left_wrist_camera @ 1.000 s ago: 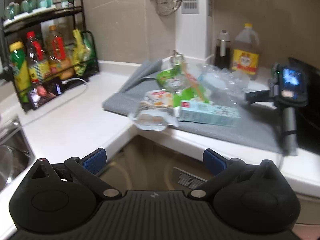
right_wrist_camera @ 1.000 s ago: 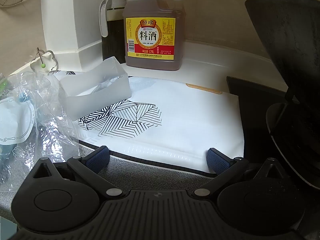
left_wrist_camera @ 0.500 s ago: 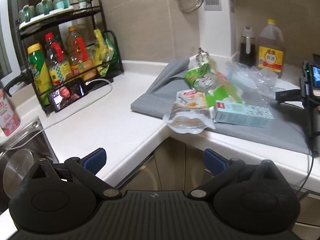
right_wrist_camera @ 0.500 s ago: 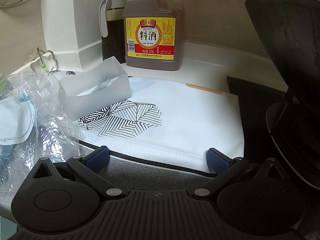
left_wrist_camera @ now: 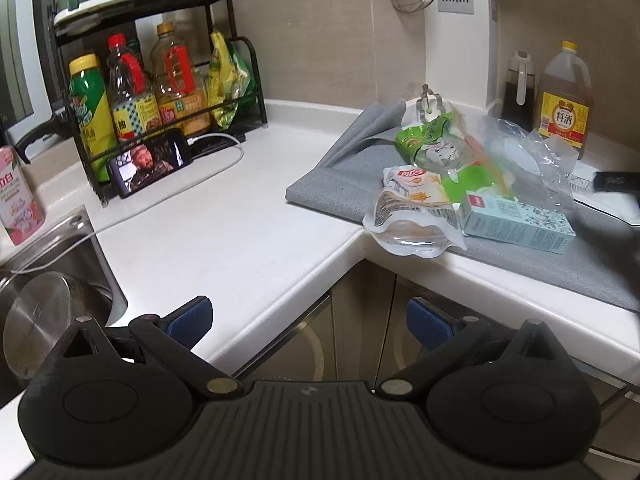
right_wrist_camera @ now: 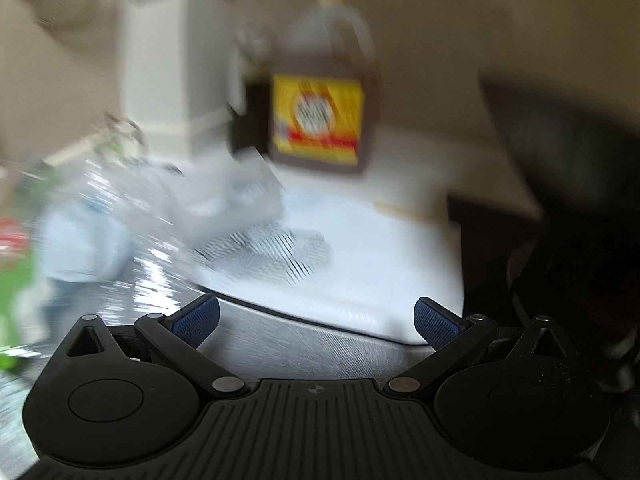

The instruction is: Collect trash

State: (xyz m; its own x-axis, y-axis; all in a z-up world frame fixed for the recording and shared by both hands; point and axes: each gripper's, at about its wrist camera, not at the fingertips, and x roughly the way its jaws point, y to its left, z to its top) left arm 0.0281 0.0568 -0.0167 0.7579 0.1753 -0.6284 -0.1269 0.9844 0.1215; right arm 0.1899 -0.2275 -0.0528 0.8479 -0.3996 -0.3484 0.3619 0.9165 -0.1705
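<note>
A heap of trash lies on a grey mat point(left_wrist_camera: 340, 184) at the counter corner: a clear pouch with an orange label point(left_wrist_camera: 412, 208), a pale green carton point(left_wrist_camera: 516, 224), a green wrapper point(left_wrist_camera: 428, 140) and crumpled clear plastic point(left_wrist_camera: 532, 160). My left gripper point(left_wrist_camera: 308, 322) hangs open in front of the counter edge, well short of the heap, with nothing between its fingers. The right wrist view is blurred; my right gripper point(right_wrist_camera: 316, 318) is open and empty above the mat's edge, with the clear plastic point(right_wrist_camera: 132, 216) to its left and a white patterned sheet point(right_wrist_camera: 360, 248) ahead.
A black rack of bottles point(left_wrist_camera: 152, 92) and a phone point(left_wrist_camera: 150, 162) on a white cable stand at the back left. The sink point(left_wrist_camera: 56, 276) holds a steel pot. A cooking wine jug point(left_wrist_camera: 564, 108) stands by the wall, and a dark pan point(right_wrist_camera: 568, 184) is on the right.
My left gripper has pulled back and swung left, so the rack, phone and sink have come into view. My right gripper, still until now, is moving fast and its view has blurred.
</note>
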